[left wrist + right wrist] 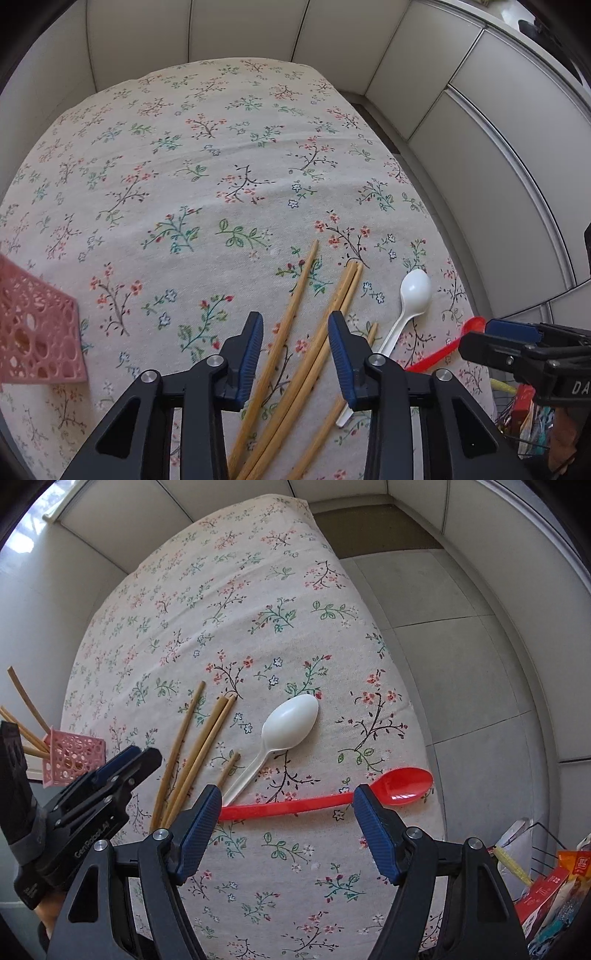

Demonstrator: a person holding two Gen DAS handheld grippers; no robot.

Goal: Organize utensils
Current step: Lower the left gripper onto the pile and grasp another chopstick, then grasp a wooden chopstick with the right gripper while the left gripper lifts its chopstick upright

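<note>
Left claw: my left gripper (295,325) is spread wide and grasps nothing; it hangs over the loose chopsticks (295,306), one stick running between its fingers.
Right claw: my right gripper (288,797) is also released, straddling the red spoon (332,795) near the tablecloth's (236,590) right edge.
White spoon: white spoon (284,727) lies between sticks and red spoon, its handle tip under or against a short stick; I cannot tell which.
Basket: pink basket (72,751) sits by the left edge, a few chopsticks already standing in it.
Risk, left: closing here, I judge I might pinch one stick only and roll its neighbours.
Risk, right: a nudge could push the red spoon off that edge.
Hidden: chopstick butts vanish under my left claw; the basket is cut off in the left view.
</note>
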